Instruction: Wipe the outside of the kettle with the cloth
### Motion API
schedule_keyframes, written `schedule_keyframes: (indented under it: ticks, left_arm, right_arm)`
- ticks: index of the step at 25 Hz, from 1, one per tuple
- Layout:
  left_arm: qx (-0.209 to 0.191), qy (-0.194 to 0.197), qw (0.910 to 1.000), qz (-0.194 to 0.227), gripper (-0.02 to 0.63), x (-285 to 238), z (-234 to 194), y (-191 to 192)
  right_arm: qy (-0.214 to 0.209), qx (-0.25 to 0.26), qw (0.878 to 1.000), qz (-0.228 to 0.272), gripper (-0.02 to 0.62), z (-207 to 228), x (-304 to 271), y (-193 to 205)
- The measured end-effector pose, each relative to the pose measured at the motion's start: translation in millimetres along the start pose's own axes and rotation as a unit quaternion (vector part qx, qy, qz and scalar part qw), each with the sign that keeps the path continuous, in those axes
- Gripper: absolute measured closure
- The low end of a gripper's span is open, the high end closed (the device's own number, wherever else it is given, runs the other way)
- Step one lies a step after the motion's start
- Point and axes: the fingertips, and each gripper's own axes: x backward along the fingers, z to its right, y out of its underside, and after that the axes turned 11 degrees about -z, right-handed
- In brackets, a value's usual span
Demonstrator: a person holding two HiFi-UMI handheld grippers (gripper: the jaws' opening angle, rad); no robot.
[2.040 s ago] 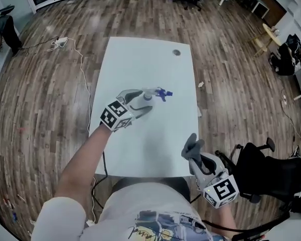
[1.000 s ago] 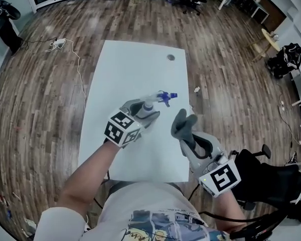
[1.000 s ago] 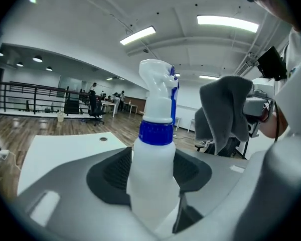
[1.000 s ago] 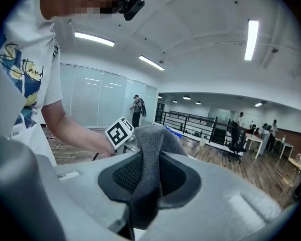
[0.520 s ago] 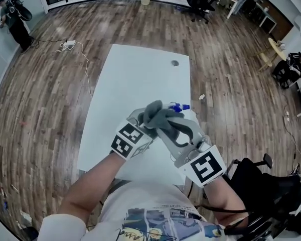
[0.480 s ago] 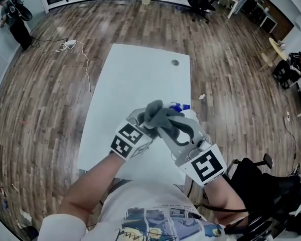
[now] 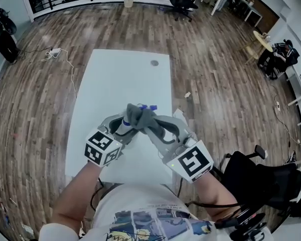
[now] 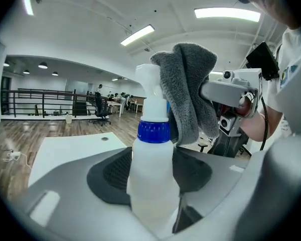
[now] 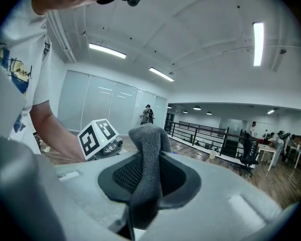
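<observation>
My left gripper (image 7: 121, 128) is shut on a white spray bottle (image 8: 151, 185) with a blue collar (image 8: 153, 131), held upright above the white table (image 7: 120, 74). My right gripper (image 7: 151, 123) is shut on a grey cloth (image 9: 147, 164). In the head view the cloth (image 7: 138, 115) lies against the bottle's head, with the blue nozzle (image 7: 150, 107) poking out behind it. The left gripper view shows the cloth (image 8: 190, 97) draped beside the bottle's top, with the right gripper (image 8: 230, 92) behind it. No kettle shows in any view.
The table has a round cable hole (image 7: 154, 63) near its far edge. A black office chair (image 7: 261, 177) stands at the lower right. A cable and power strip (image 7: 54, 51) lie on the wooden floor to the left. A small white scrap (image 7: 187, 95) lies right of the table.
My right gripper swung in from the lower right with the cloth and brought it against the spray bottle's head. Both grippers have drawn closer to me and risen a little.
</observation>
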Motion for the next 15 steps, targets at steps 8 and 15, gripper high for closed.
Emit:
schedule_keyframes:
  ticks: [8,15]
  left_arm:
    - [0.002,-0.009,1.0,-0.002,0.376,5.4,-3.4,1.9]
    - [0.008,-0.005,1.0,0.002,0.376,7.0,-7.0,-0.6]
  right_arm:
    - [0.032,-0.036,0.999,0.024,0.522,30.2,16.7,7.8]
    - [0.072,-0.048,0.996,0.022,0.522,60.3,32.8,20.9]
